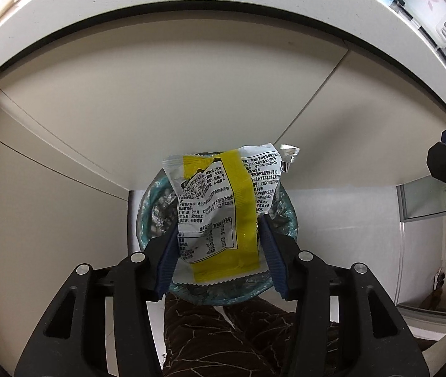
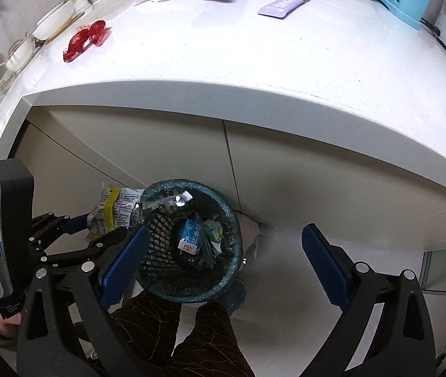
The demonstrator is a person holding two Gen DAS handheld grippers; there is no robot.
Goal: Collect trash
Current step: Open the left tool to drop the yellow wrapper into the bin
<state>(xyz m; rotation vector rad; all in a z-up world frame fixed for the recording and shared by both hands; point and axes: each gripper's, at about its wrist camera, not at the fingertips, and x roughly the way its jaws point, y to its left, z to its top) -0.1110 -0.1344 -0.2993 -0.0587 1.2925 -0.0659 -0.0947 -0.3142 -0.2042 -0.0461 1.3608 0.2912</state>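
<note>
Left wrist: left claw (image 1: 219, 245) pinches wrapper (image 1: 223, 201) above bin rim (image 1: 147, 201).

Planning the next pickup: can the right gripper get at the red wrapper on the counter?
Probably yes. The right gripper is open and empty, and the red wrapper lies alone on the counter with nothing covering it.

Yellow-striped silver wrapper (image 1: 223, 210), teal-lined black mesh bin (image 2: 188, 245)

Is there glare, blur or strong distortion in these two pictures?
Left wrist view: the counter edge bows from fisheye; print on the wrapper is sharp, foil corner glints. Right wrist view: the countertop is bright with soft sheen; the bin interior is dark but readable.
</note>
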